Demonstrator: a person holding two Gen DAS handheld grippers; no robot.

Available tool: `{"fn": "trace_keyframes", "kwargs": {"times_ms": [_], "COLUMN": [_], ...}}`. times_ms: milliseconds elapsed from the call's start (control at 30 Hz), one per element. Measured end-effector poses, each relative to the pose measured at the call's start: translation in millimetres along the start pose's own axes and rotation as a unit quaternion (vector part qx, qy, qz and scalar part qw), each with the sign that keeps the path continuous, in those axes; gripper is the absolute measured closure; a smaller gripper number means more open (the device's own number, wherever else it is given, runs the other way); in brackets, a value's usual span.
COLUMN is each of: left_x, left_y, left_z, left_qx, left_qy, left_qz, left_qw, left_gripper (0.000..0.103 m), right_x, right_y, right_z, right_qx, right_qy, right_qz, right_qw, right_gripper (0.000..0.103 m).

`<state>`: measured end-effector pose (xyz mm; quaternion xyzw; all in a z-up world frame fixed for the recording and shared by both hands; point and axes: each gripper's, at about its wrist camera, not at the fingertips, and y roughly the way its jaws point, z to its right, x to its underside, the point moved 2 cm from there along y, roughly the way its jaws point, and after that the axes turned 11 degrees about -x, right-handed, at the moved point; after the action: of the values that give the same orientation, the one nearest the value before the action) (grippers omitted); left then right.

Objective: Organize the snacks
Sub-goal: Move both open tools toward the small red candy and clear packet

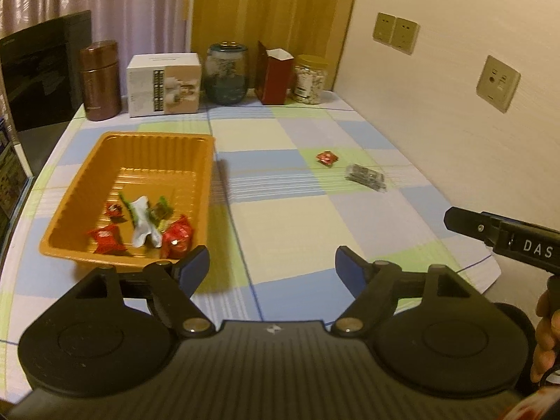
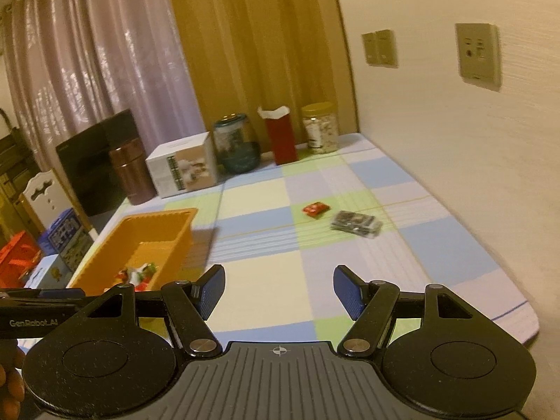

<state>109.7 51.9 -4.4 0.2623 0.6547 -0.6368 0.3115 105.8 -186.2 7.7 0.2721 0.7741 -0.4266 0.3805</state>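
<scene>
Both my tools are empty: left gripper (image 1: 272, 266) jaws apart, right gripper (image 2: 279, 290) likewise, nothing between the pads. Orange tray (image 1: 87, 189) already holds several wrapped sweets. Still loose on the checked tablecloth (image 1: 280, 217), well apart from the tray: a red candy (image 1: 327, 158) and, just beside it, a clear packet (image 1: 365, 177) of dark pieces. Both look light and crinkly (film probably slippery). I would pinch each low, across its short width.
</scene>
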Motion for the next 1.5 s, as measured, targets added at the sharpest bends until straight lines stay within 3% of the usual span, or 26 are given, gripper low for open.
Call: {"fn": "trace_keyframes", "kwargs": {"times_ms": [900,1500], "left_x": [-13,-38], "left_y": [22,72], "left_z": [55,77], "left_qx": [0.031,0.037], "left_qy": [0.040,0.065], "left_qz": [-0.003,-0.003], "left_qw": [0.9987,0.9972], "left_gripper": [0.021,0.020], "right_x": [-1,-20], "right_y": [-16,15], "right_z": [58,99], "right_qx": [0.050,0.062], "right_qy": [0.024,-0.011], "right_qz": [0.000,-0.012], "right_qw": [0.998,0.998], "right_gripper": [0.034,0.033]}}
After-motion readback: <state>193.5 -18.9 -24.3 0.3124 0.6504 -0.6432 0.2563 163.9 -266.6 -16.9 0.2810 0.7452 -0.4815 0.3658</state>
